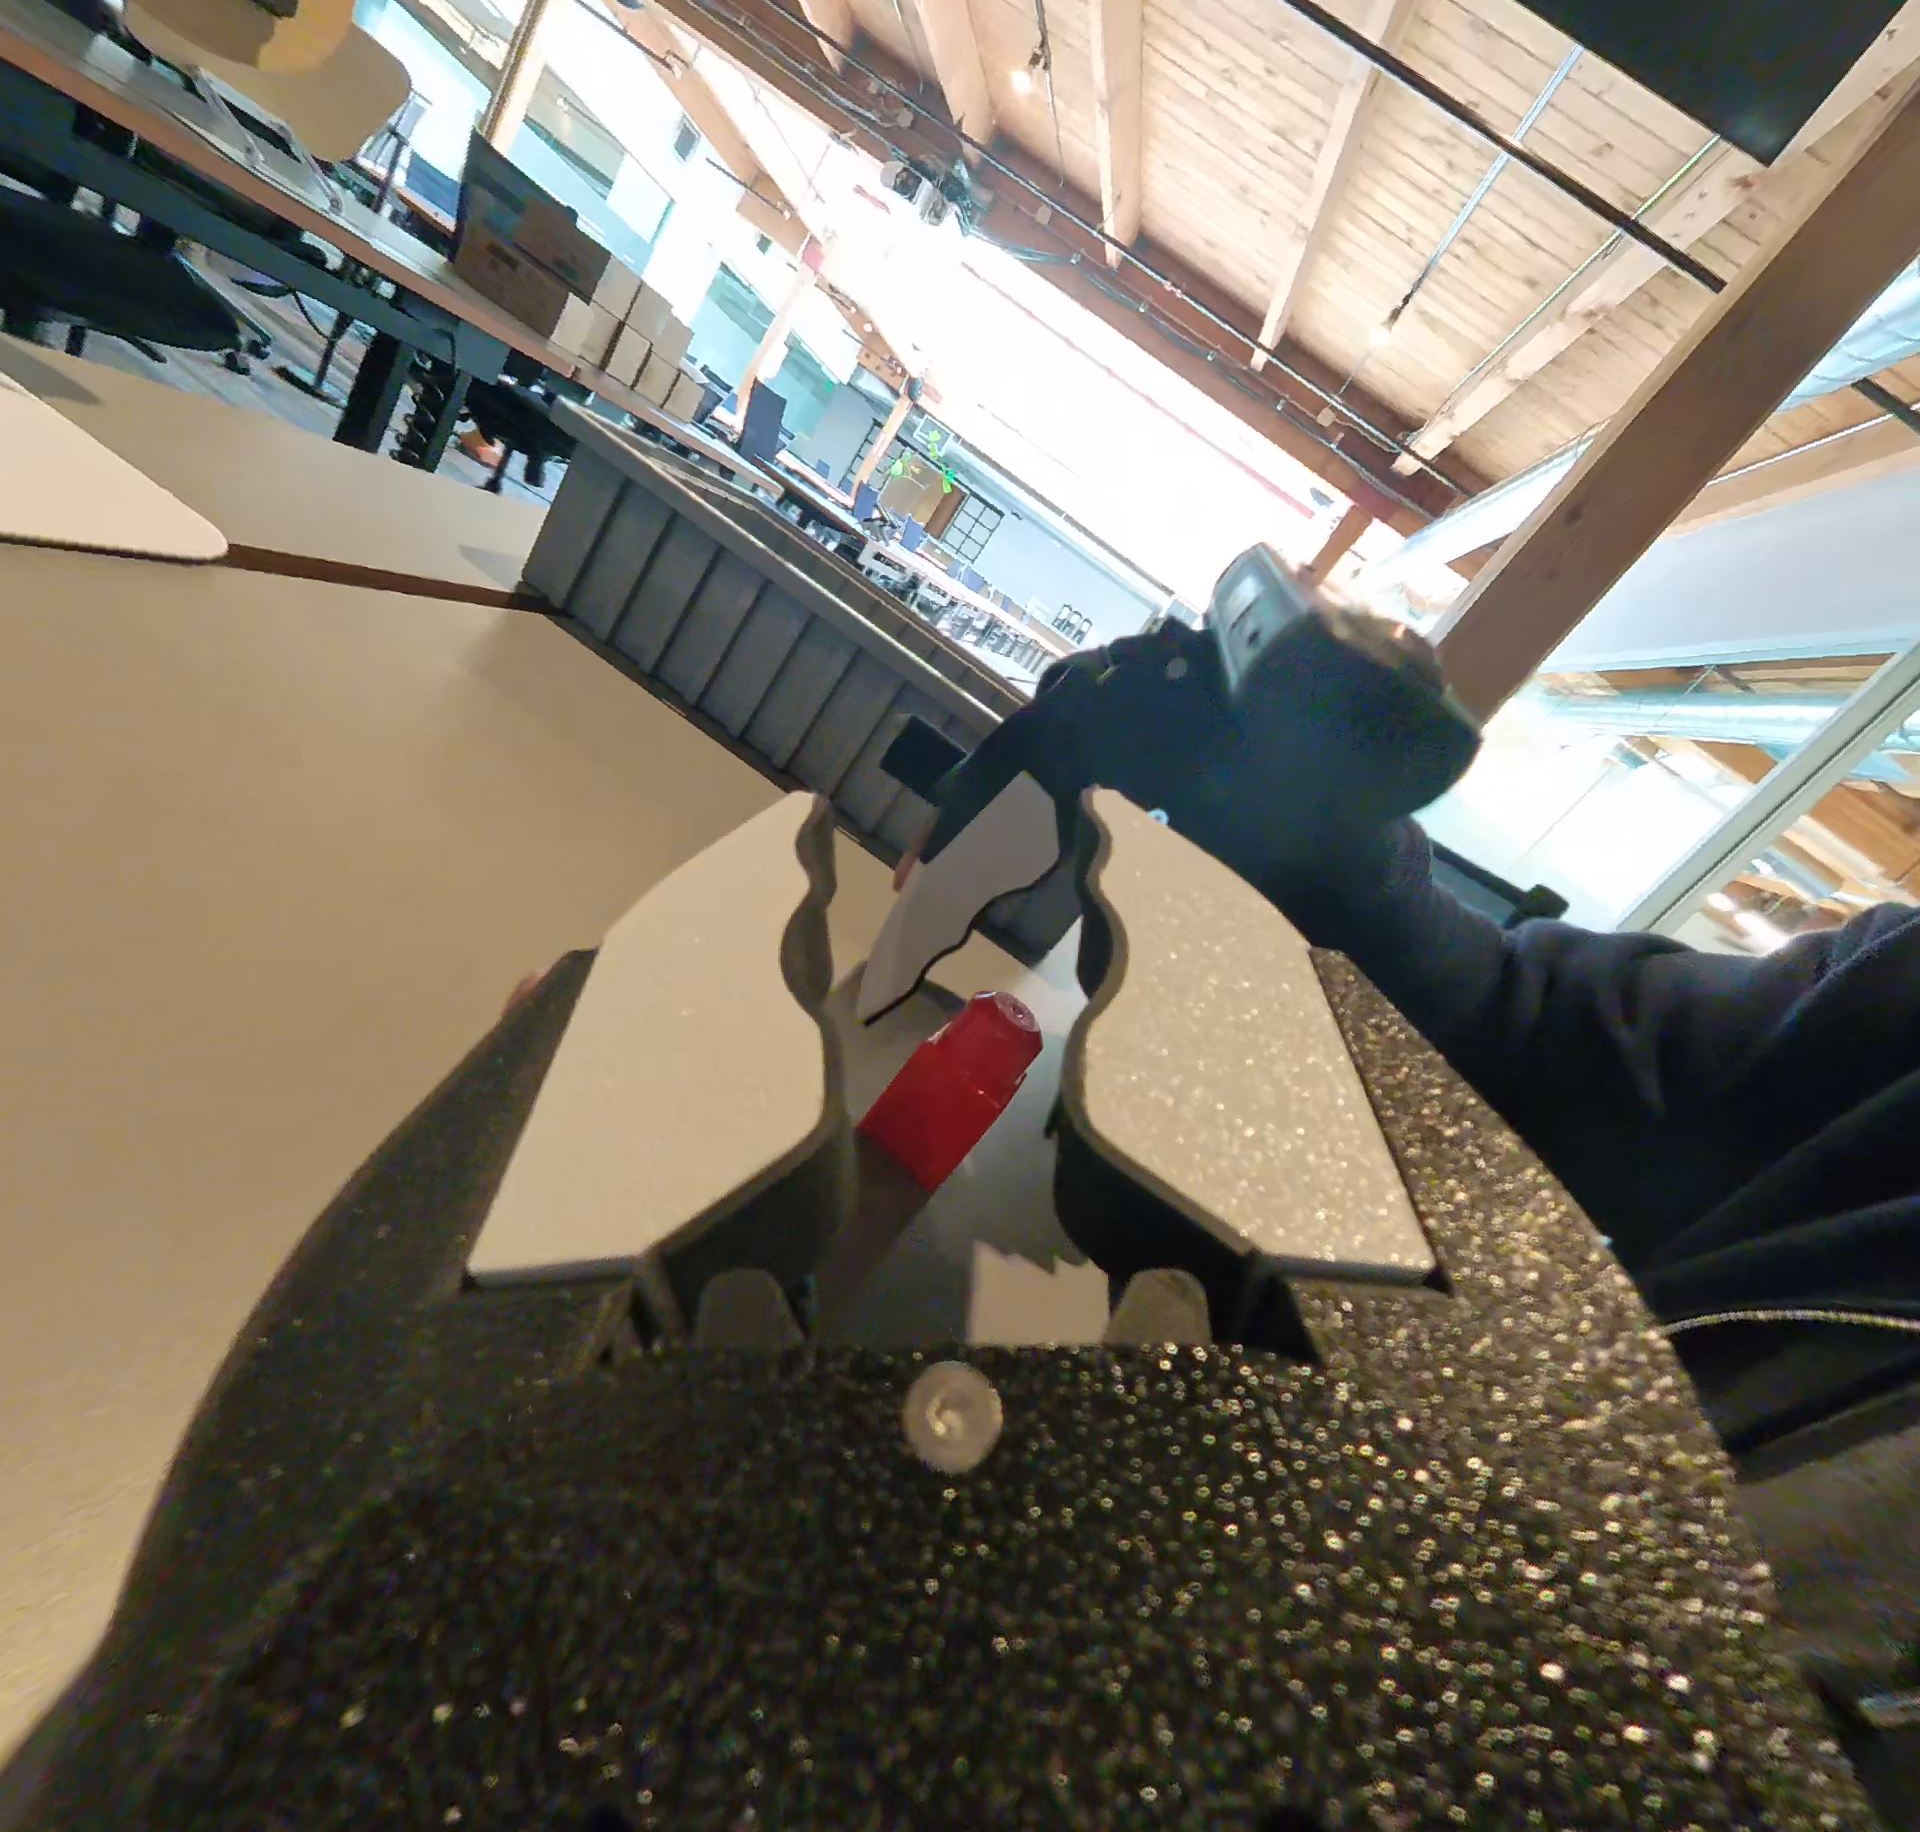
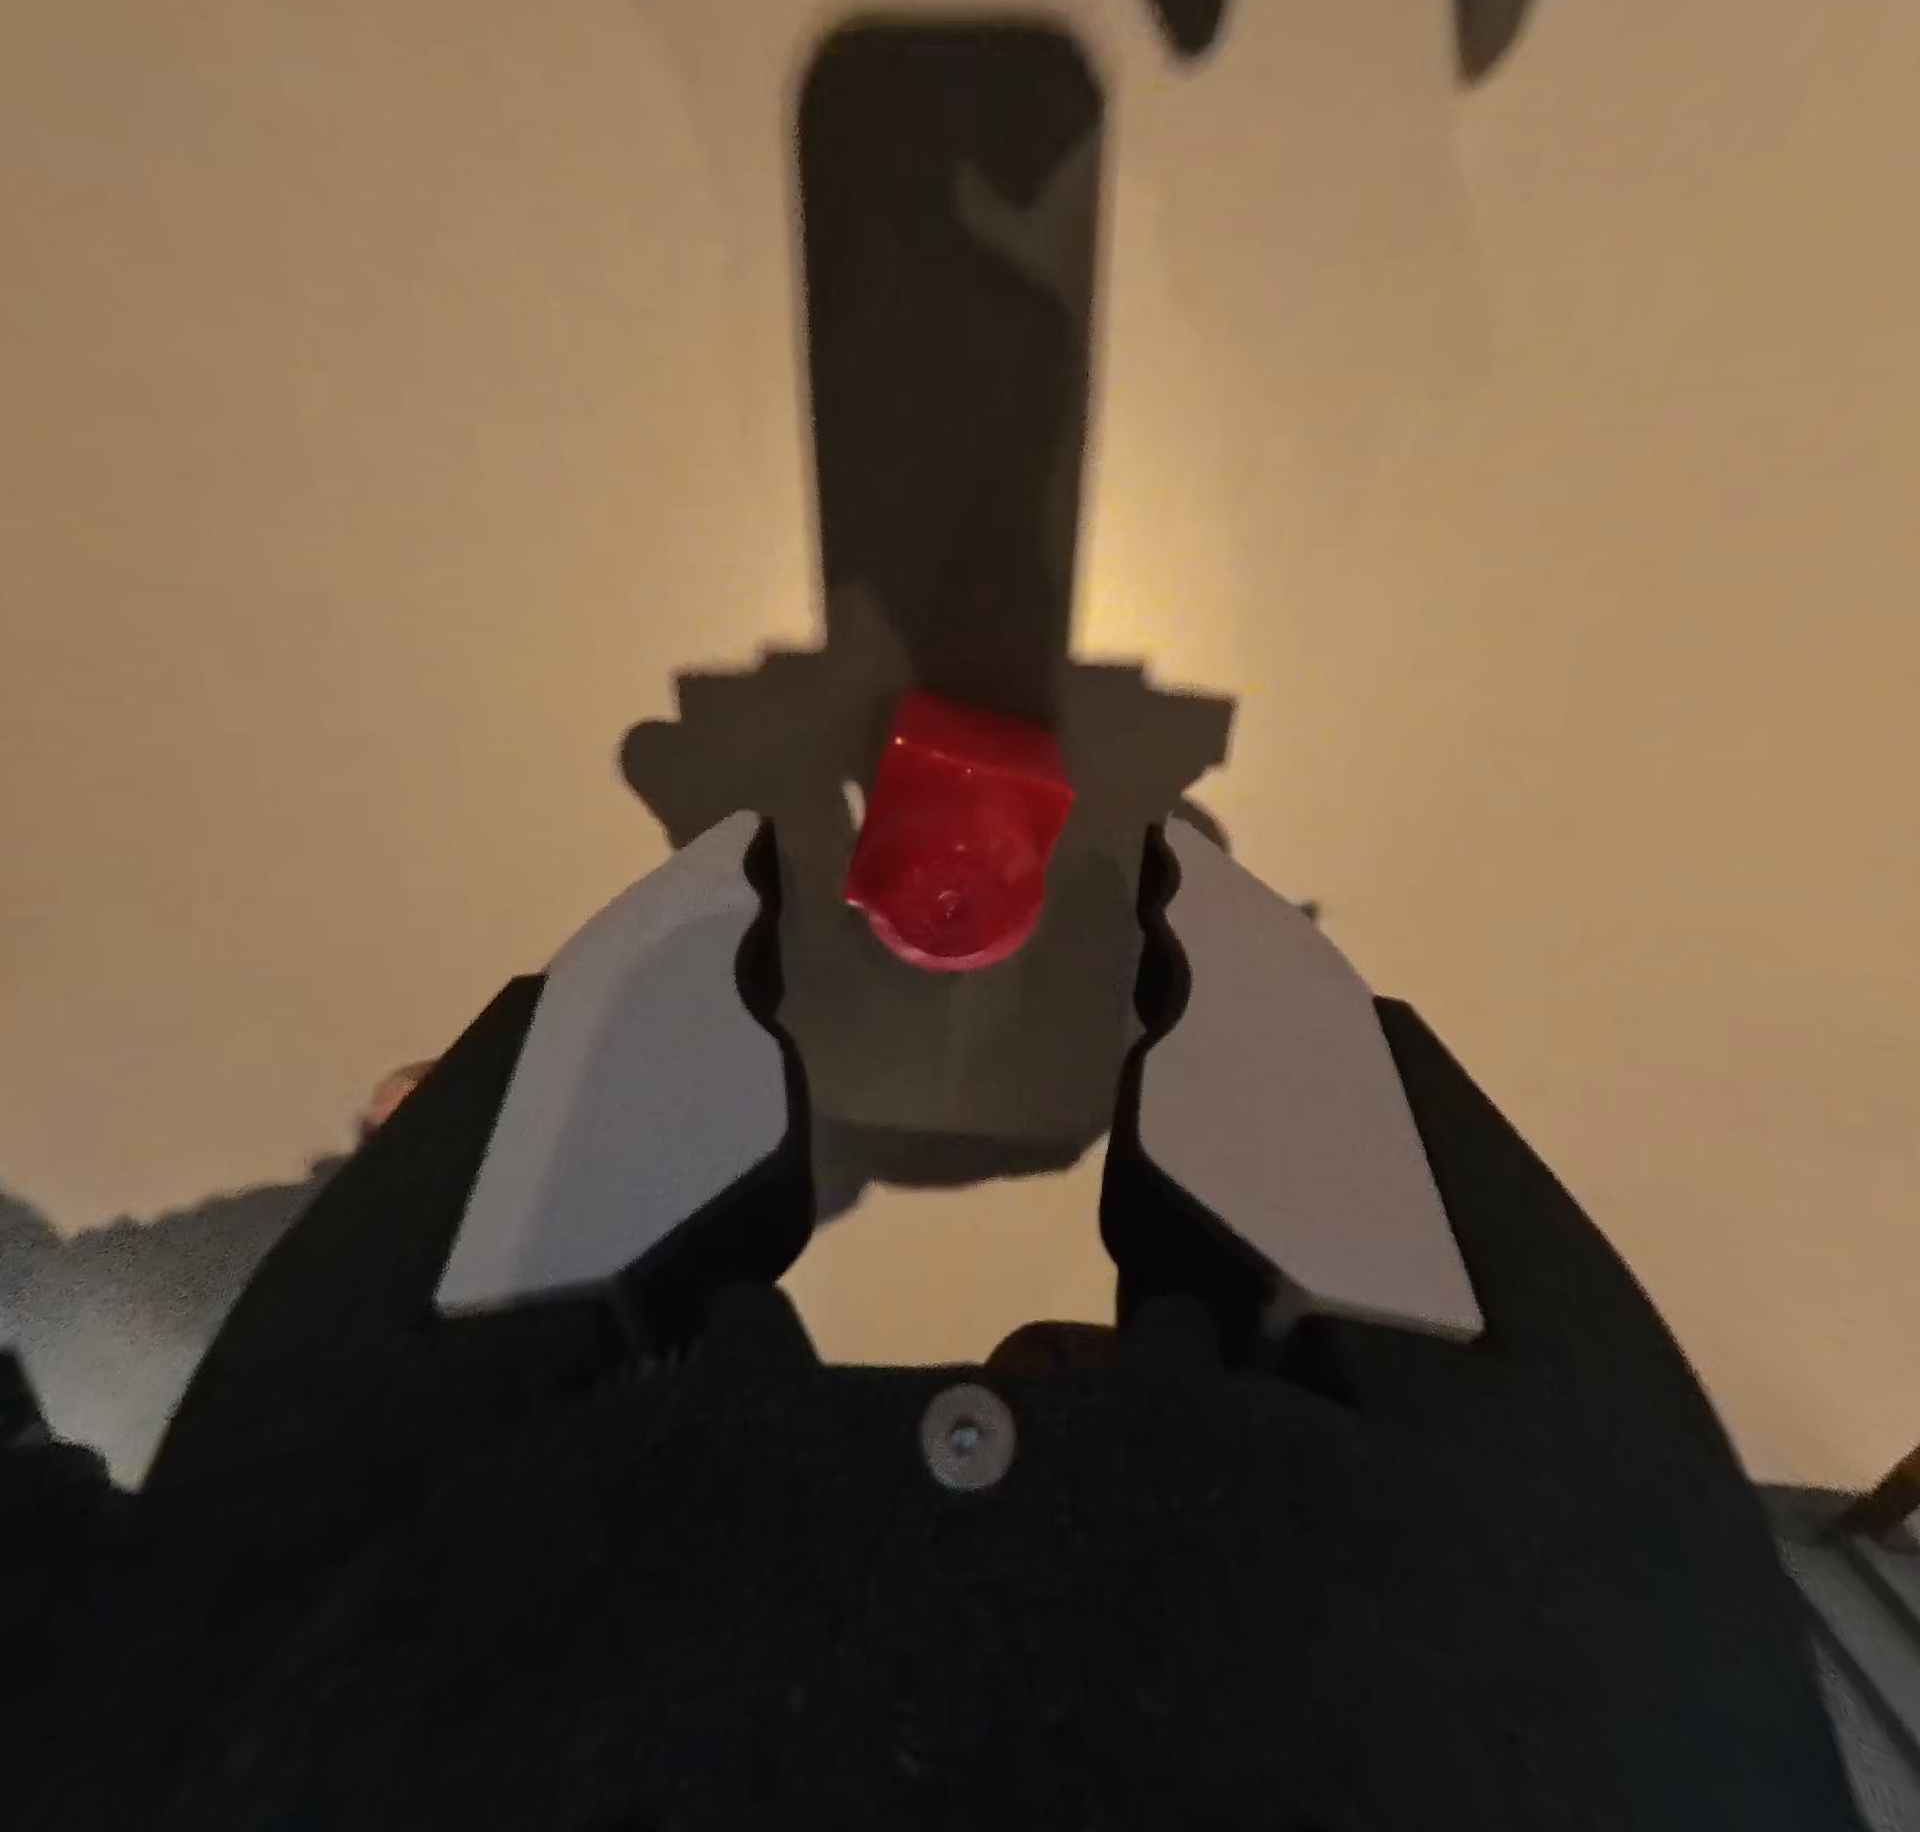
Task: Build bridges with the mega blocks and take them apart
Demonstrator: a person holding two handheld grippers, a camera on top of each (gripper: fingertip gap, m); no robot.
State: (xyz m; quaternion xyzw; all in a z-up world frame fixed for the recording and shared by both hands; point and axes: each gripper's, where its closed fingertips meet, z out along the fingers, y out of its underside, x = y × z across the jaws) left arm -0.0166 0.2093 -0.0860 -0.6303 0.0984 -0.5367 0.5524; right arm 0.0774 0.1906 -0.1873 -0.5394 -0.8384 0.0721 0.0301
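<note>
Red plastic block (image 2: pixel 954 839) with one round stud, alone on the pale beige table (image 2: pixel 312 432), tipped over. Right tongs (image 2: pixel 954 842) wide open around it, not touching. Left tongs (image 1: pixel 951 951) open too, just behind it. No bridge anywhere; most work left, probably.

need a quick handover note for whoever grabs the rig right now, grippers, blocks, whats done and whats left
Left gripper: open, empty, low over the table, aimed at the red block.
Right gripper: open, empty, pointing down at the same red block. In the left wrist view it shows just beyond the block.
Blocks: only this one red block is in view. It lies tipped on its side on the table, between both open grippers, gripped by neither.
Done: no bridge stands in view; I cannot tell whether one has been built or taken apart.
Left: probably pick up the red block; other blocks are out of view.
</note>
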